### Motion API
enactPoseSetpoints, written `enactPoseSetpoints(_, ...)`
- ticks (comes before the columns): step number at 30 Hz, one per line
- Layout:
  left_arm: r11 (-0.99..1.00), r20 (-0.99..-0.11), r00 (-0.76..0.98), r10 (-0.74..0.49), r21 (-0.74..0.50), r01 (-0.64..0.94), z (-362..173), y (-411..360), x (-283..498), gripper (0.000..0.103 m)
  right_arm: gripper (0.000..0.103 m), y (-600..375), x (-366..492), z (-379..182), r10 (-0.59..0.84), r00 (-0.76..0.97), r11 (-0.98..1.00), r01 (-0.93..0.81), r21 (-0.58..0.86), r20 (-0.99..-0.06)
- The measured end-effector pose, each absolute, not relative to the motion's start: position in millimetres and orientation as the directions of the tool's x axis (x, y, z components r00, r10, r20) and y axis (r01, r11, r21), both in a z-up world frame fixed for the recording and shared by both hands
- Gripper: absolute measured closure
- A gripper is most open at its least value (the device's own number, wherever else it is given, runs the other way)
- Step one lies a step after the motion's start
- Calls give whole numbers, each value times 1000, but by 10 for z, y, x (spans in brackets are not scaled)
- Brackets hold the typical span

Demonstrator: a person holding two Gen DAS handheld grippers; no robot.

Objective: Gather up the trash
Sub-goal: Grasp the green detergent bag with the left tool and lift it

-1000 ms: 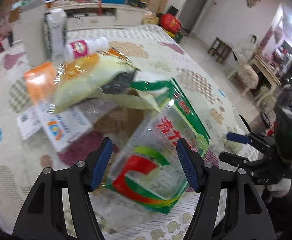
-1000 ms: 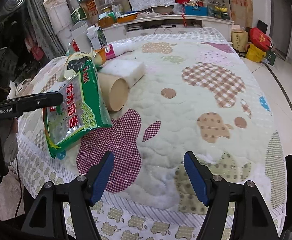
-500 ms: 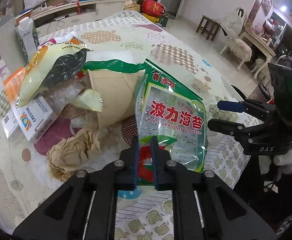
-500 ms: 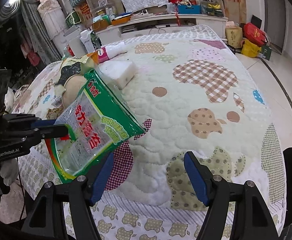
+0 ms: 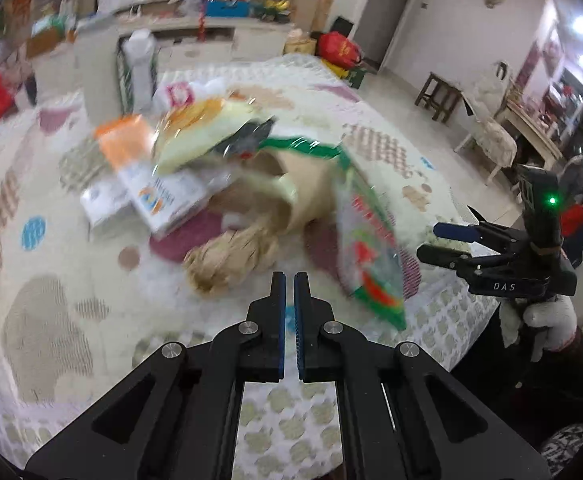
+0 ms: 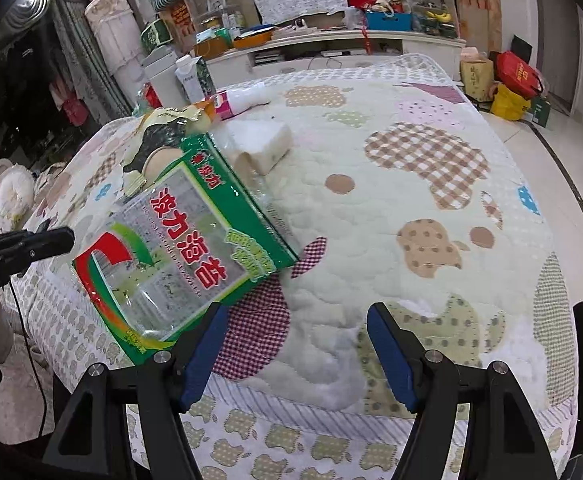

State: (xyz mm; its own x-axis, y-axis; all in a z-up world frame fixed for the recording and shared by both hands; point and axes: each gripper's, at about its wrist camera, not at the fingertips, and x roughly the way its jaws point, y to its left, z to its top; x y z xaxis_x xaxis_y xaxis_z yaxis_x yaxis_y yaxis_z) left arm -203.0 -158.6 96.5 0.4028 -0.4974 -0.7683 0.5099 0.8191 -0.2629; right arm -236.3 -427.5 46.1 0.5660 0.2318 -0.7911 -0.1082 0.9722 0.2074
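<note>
Left wrist view: motion blur smears the trash pile (image 5: pixel 227 184); print on the white box (image 5: pixel 163 200) unreadable.
Seaweed bag (image 6: pixel 179 248): hides most of the paper cup (image 6: pixel 161 162).
Person: only a gloved hand (image 5: pixel 547 320) shows.

Light: I am seeing warm indoor light, with ceiling lamps (image 5: pixel 582 24) glaring white at upper right.
Blur: I am getting heavy motion smear over the trash pile (image 5: pixel 227 184) in the left wrist view.
Sharpness: the right wrist view is staying crisp; the seaweed bag (image 6: pixel 183 248) is glinting.
Edges: both views are bending and darkening toward black corners.
</note>
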Motion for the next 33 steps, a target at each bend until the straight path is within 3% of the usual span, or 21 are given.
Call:
enactPoseSetpoints(3, 811, -754, 374, -540, -349, 470, 920, -1518, -1945, 100, 33, -4228, -2322, 451, 235, 561, 972, -114, 208, -793)
enactPoseSetpoints(5, 791, -735, 359, -575, -387, 474, 924, -1558, -1918, 87, 33, -4202, -2319, 456, 239, 562, 971, -117, 209, -792)
enactPoseSetpoints(7, 768, -713, 346, -610, -426, 478, 948, -1633, -1895, 48, 33, -4188, -2334, 461, 236, 561, 972, -123, 202, -794)
enactPoseSetpoints(8, 755, -697, 341, -631, -451, 475, 956, -1667, -1880, 44, 33, -4191, -2342, 461, 231, 560, 973, -123, 196, -796)
enactPoseSetpoints(14, 734, -712, 300, -635, -433, 523, 929, -2121, -1799, 43, 33, -4353, -2375, 450, 215, 562, 976, -86, 202, -799)
enactPoseSetpoints(17, 743, -753, 263, -603, -411, 529, 778, -2357, -1764, 44, 33, -4442, -2395, 453, 210, 566, 975, -67, 210, -797)
enactPoseSetpoints(18, 743, -765, 249, -594, -403, 535, 724, -2425, -1771, 65, 33, -4468, -2403, 455, 210, 566, 975, -63, 212, -797)
enactPoseSetpoints(19, 742, -776, 239, -584, -392, 543, 690, -2473, -1783, 99, 33, -4482, -2410, 458, 210, 567, 975, -61, 214, -797)
enactPoseSetpoints(28, 773, -683, 420, -597, -349, 530, 1193, -1893, -1930, 102, 33, -4402, -2312, 501, 272, 568, 961, -123, 247, -777)
enactPoseSetpoints(33, 855, -690, 521, -503, -310, 416, 1292, -1384, -1867, 102, 33, -4154, -2050, 584, 342, 563, 939, -229, 255, -752)
